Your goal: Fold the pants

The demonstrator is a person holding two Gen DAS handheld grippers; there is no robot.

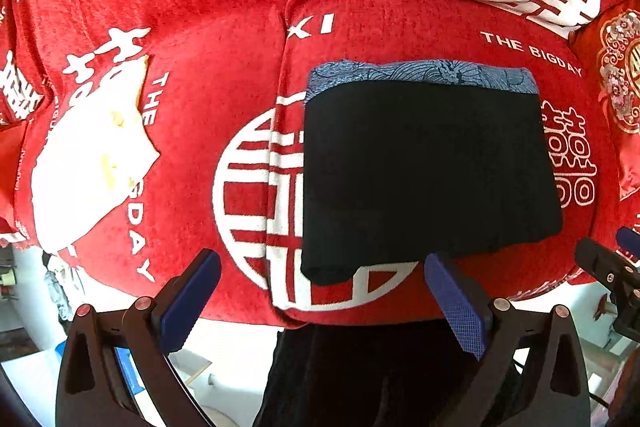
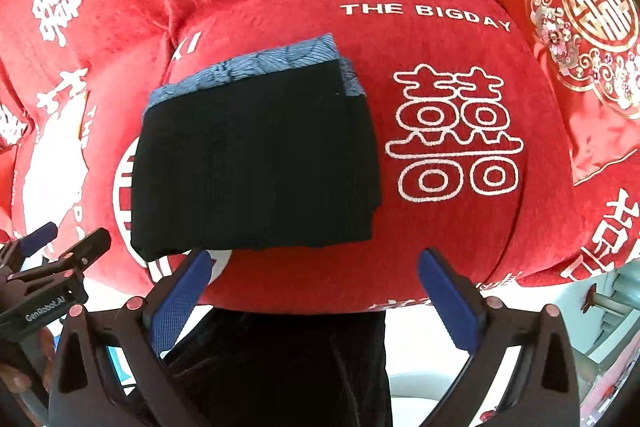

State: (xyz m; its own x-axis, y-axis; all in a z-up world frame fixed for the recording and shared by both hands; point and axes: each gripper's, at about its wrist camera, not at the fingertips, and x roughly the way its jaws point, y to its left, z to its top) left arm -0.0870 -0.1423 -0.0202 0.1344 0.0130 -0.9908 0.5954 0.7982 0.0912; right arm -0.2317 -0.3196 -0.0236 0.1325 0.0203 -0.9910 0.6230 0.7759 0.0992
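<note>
The pants lie folded into a compact black rectangle on a red sofa seat, with a blue patterned waistband showing along the far edge. My left gripper hangs above the near edge of the pants, open, nothing between its blue pads. In the right wrist view the pants sit left of centre. My right gripper is open and empty over the seat's front, just near of the pants. Each gripper shows at the edge of the other's view.
A white cloth lies on the left seat cushion. A red embroidered pillow leans at the right. The sofa's front edge runs just below the fingertips, with a person's dark-clothed legs and pale floor beyond.
</note>
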